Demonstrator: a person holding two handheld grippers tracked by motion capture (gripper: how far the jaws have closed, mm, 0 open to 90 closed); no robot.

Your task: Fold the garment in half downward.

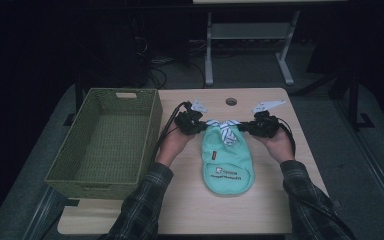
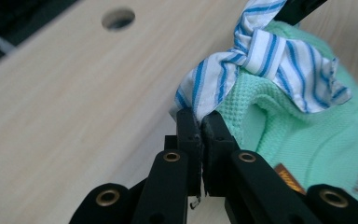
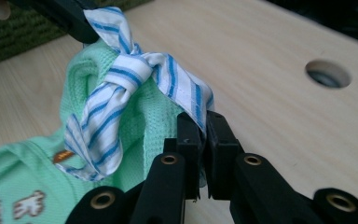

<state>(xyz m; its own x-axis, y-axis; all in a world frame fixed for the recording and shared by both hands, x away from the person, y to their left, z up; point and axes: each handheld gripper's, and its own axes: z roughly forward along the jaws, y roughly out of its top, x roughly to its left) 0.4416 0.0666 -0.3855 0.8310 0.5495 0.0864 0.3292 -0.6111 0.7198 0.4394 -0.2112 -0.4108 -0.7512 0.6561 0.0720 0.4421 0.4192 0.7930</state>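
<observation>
A mint-green bib (image 1: 228,165) with printed writing lies on the wooden table (image 1: 275,200), its far end lifted. A blue-and-white striped ribbon (image 1: 225,129) is knotted at its top. My left gripper (image 1: 200,126) is shut on the ribbon's left end (image 2: 200,93), pinched between its pads. My right gripper (image 1: 245,128) is shut on the ribbon's right end (image 3: 193,98). The knot (image 3: 130,74) hangs between the two grippers, with green mesh fabric (image 2: 256,93) bunched under it. Both hands hold the grippers a little above the tabletop.
A green woven basket (image 1: 145,130) stands on the left side of the table, close to my left hand. A round cable hole (image 1: 231,101) sits near the table's far edge. Beyond the table are a dark floor, cables and a white desk frame (image 1: 209,55).
</observation>
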